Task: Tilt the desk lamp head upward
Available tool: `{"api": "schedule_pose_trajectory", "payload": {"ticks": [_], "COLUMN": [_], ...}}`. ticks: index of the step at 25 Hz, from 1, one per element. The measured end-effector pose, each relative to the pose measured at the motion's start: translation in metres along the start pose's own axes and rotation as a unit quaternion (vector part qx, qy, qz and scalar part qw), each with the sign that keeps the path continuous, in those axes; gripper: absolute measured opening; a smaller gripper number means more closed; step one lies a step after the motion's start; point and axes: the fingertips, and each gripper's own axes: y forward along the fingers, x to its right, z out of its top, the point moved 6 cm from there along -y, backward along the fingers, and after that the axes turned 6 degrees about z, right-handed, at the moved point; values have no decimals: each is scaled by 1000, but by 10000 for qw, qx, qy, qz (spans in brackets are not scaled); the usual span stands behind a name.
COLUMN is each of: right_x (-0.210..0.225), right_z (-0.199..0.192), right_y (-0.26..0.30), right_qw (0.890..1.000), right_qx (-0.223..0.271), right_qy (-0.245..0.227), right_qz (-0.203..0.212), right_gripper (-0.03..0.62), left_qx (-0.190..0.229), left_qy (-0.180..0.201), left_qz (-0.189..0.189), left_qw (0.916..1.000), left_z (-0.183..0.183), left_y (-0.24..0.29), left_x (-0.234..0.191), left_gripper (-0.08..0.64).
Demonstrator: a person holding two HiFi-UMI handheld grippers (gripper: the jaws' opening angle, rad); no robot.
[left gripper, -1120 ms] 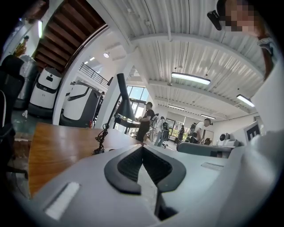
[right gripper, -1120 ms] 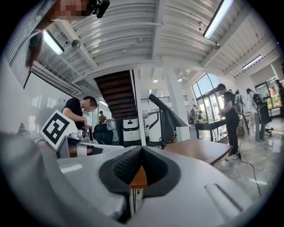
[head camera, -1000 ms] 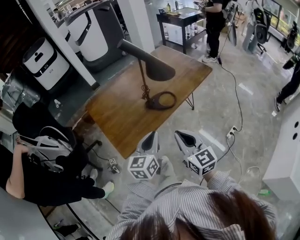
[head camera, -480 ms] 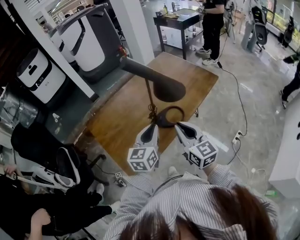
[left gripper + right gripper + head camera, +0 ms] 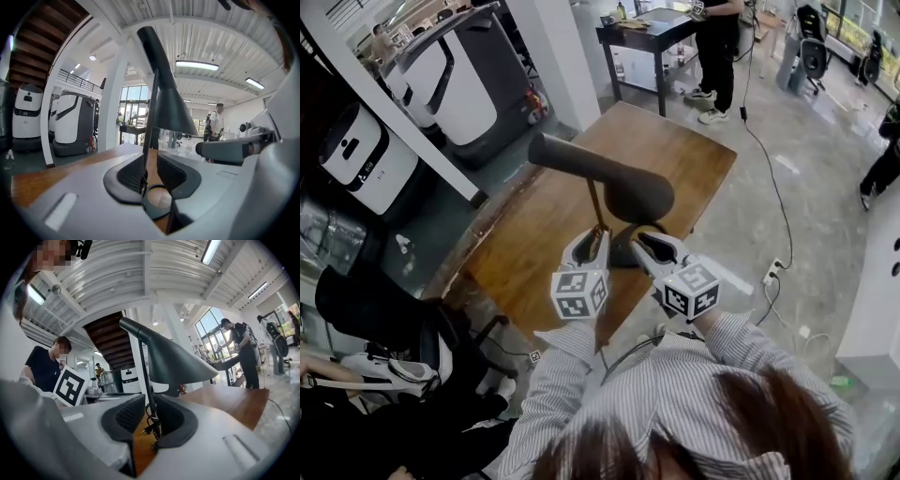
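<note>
A dark grey desk lamp stands on the wooden table [image 5: 684, 159]; its cone head [image 5: 614, 183] slopes down to the right on a thin stem [image 5: 595, 202] above a ring base [image 5: 623, 253]. My left gripper [image 5: 592, 236] reaches the stem low down. In the left gripper view its jaws [image 5: 150, 171] are opening, with the stem [image 5: 146, 159] between the pads near the left one and the head [image 5: 166, 103] above. My right gripper [image 5: 643, 242] is open beside the base; its view shows the stem and coiled cord [image 5: 152, 420] between the pads, under the head [image 5: 176, 362].
White machines [image 5: 455, 80] and a white pillar [image 5: 558, 52] stand behind the table at the left. A person [image 5: 717, 42] stands by a black table [image 5: 652, 28] at the back. A cable [image 5: 769, 187] runs over the floor to a socket strip [image 5: 773, 272]. Someone sits at lower left [image 5: 356, 375].
Both grippers have moved forward from the table's near edge up to the lamp stem. The head camera has come closer, and the lamp now sits between the two grippers.
</note>
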Motion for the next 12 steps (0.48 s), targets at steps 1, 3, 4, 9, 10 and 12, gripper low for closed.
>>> {"api": "schedule_pose_trajectory", "payload": {"ticks": [1,3,4,9,10,12], "right_x": [2,4,5,6,7,7], "right_z": [2,6,8,8,8,10], "right_y": [4,11,14,22,24,26], "right_qw": [10000,9995,9990,9961,9956,9945], "right_qx": [54,230,327,667,693,753], "right_qy": [39,160,216,456,513,619], "right_qz": [44,145,205,358,365,384], "right_gripper": [63,63,63,63,63,63], "left_qx": [-53,-120,-135,-301,-322,-350], "left_qy": [-14,-60,-80,-131,-137,-120], "left_qz": [28,88,104,134,133,113], "left_qw": [10000,9999,9998,9994,9993,9993], "left_z": [-1,-3,-4,-10,-11,-10], "left_y": [6,15,19,36,38,41], "left_x": [-1,-5,-6,-11,-12,-13], "left_gripper": [95,103,107,120,120,117]}}
